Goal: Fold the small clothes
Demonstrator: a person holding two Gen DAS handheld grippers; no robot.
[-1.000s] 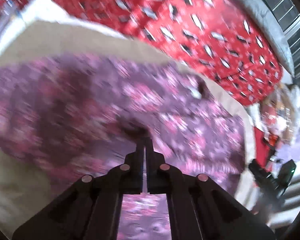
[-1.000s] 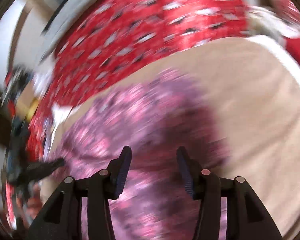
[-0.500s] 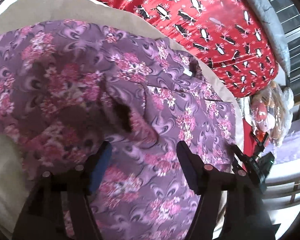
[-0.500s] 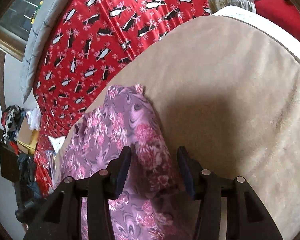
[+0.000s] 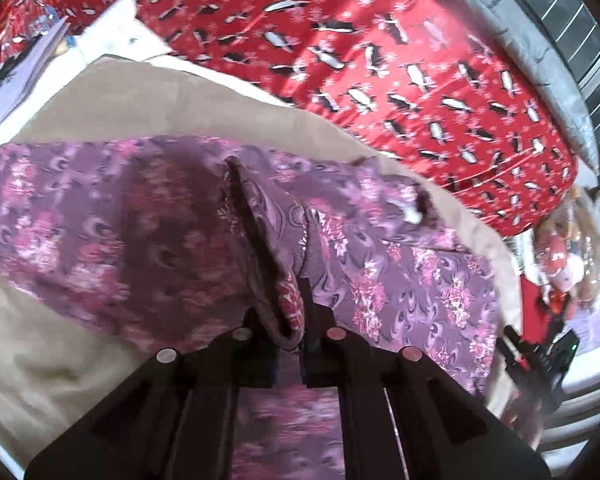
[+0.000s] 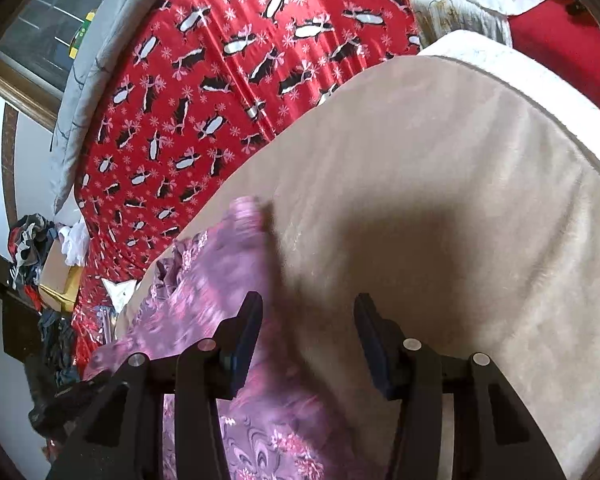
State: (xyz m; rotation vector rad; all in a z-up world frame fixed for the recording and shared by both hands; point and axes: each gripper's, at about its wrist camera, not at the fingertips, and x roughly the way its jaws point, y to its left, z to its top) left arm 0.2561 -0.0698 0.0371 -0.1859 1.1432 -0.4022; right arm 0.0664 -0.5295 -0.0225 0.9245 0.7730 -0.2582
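A: Why is the left gripper (image 5: 290, 320) pinching the cloth (image 5: 400, 280)?
B: To lift a fold, I think. Its fingers squeeze a bunched ridge of it.
A: Where is the cloth?
B: Spread on the tan mat (image 6: 440, 184).
A: And the right gripper (image 6: 306, 320)?
B: Its fingers are wide apart, holding nothing. The cloth's edge lies under its left finger.

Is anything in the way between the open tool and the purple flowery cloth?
Nothing visible is. The right tool hangs open right over the edge of the purple flowery cloth on the beige blanket. The left tool already pinches a fold.
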